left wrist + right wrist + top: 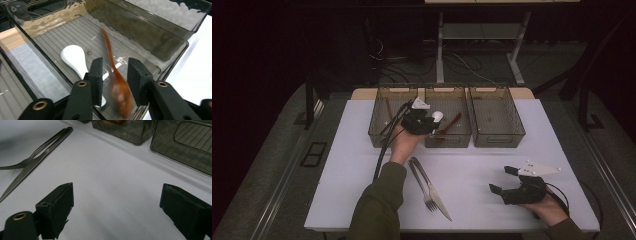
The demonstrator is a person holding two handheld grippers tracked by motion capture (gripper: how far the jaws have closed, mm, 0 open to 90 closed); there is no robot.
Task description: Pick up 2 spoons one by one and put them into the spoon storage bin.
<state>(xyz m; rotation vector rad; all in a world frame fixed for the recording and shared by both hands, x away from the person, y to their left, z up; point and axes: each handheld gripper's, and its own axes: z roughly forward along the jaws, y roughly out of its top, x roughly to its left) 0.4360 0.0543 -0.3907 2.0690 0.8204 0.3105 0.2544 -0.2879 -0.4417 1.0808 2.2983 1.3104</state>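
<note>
High view: the left gripper (pixel 428 121) hangs over the middle bin (pixel 447 139) of three; a fork (pixel 420 182) and knife (pixel 434 190) lie crossed on the white table (pixel 492 165).

Left gripper view: jaws parted, a blurred brown spoon (pixel 117 82) loose between them, beside a white spoon (pixel 76 60). It looks light, stiff and smooth; grip mid-handle.

Right gripper view: the right gripper (pixel 116 212) is spread wide and empty.

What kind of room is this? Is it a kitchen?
Probably not a kitchen: more likely a lab or test room. A white table holds three see-through bins for sorting cutlery, there are cables on the floor behind, and the person works with a claw in each hand.
</note>
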